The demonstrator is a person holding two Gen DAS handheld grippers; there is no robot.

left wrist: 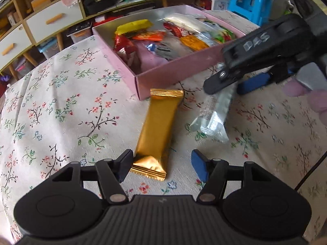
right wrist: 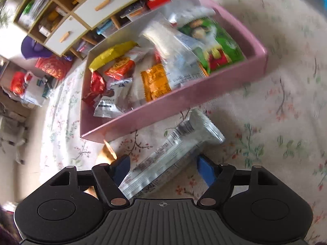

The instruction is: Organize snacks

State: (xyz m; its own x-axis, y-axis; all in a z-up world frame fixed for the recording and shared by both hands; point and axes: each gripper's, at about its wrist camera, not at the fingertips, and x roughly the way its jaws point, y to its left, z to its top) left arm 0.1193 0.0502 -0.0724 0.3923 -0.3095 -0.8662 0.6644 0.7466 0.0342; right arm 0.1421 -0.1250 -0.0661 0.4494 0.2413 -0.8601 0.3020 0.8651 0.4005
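Note:
A gold-wrapped bar (left wrist: 159, 126) lies on the floral tablecloth, just in front of the pink snack box (left wrist: 173, 75). Its near end sits between the fingers of my left gripper (left wrist: 162, 161), which is open; the left pad is close to the wrapper's corner and the right pad stands well clear. To the right, a silver packet (left wrist: 214, 118) lies flat under my right gripper (left wrist: 226, 88). In the right wrist view the silver packet (right wrist: 169, 155) runs between the spread fingers of my right gripper (right wrist: 163, 165), which is open. A corner of the gold bar (right wrist: 106, 153) shows at left.
The pink box (right wrist: 163, 112) holds several wrapped snacks: yellow, red, orange, green and clear packets. Behind the table stand shelves with white drawers (left wrist: 51, 20) and a blue plastic stool (left wrist: 249, 0). A person's fingers (left wrist: 314, 100) show at the right edge.

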